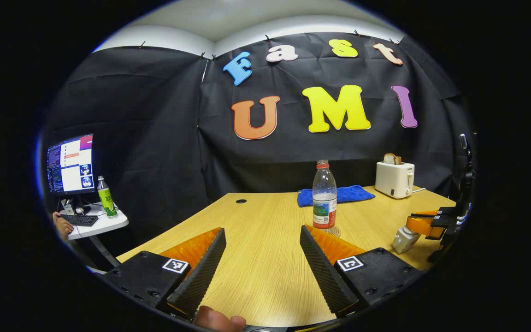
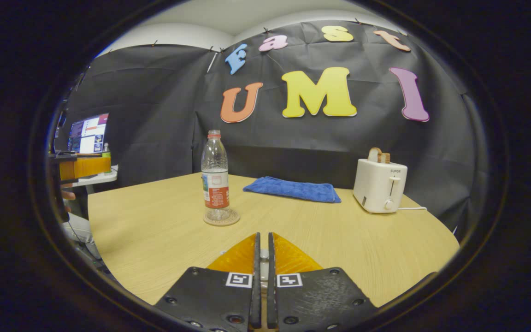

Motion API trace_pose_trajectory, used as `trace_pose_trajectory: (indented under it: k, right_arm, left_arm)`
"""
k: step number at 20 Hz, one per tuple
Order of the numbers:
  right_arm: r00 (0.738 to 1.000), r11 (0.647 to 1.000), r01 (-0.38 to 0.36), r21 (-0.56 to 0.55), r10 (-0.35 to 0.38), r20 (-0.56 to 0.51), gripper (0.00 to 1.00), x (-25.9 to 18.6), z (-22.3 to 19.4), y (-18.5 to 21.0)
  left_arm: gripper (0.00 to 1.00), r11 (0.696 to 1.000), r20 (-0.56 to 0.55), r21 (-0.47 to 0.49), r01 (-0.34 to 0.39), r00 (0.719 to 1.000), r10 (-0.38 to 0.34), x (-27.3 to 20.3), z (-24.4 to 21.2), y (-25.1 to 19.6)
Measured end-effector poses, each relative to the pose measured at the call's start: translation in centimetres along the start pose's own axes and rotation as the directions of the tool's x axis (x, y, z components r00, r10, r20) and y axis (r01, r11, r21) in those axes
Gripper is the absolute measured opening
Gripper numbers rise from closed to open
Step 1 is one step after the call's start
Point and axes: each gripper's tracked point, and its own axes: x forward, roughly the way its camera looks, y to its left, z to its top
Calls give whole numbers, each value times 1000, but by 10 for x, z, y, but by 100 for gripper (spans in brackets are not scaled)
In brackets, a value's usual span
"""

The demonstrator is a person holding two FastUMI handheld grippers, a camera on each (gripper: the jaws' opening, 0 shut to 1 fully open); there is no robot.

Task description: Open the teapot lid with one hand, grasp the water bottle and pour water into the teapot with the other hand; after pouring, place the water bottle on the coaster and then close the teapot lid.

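My left tool [image 1: 262, 233] is spread wide over the desk [image 1: 265, 281], right tool [image 2: 262, 240] pinching a pale lid [image 1: 404, 239], water bottle [image 2: 215, 177] parked on its coaster [image 2: 221, 218].

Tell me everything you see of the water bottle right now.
The clear plastic water bottle stands upright on a round coaster on the wooden table. It has a red cap, a red and white label band, and looks nearly empty. Nothing else touches it; the left tool is open, short of it.
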Motion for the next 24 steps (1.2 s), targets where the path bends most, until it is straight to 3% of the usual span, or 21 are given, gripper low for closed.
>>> trace_pose_trajectory:
  k: [3, 5, 6, 10, 17, 19, 24]
  right_arm:
    - [999, 1000, 16, 13, -17, 44, 46, -8, 16, -3]
    - [996, 999, 49, 19, -50, 67, 83, -19, 29, -10]
    - [994, 997, 76, 20, -77, 80, 89, -26, 35, -17]
    - [971, 982, 190, 8, -189, 147, 97, -66, 67, -46]
    - [899, 924, 382, -4, -371, 232, 96, -139, 101, -93]
    - [887, 912, 409, 20, -403, 228, 97, -150, 99, -101]
    - [885, 907, 419, 40, -418, 207, 95, -154, 96, -102]
  left_arm:
    - [100, 1000, 25, 1, 27, 999, -27, -5, 8, -20]
    - [100, 999, 57, -13, 46, 997, -46, -8, 18, -38]
    - [100, 998, 70, -20, 54, 996, -53, -10, 23, -46]
    - [100, 992, 125, -22, 128, 984, -124, -11, 43, -92]
    - [100, 979, 219, -36, 200, 957, -188, -19, 70, -153]
    - [100, 976, 226, -26, 214, 953, -203, -21, 72, -163]
    - [100, 974, 246, -11, 227, 944, -217, -23, 73, -165]
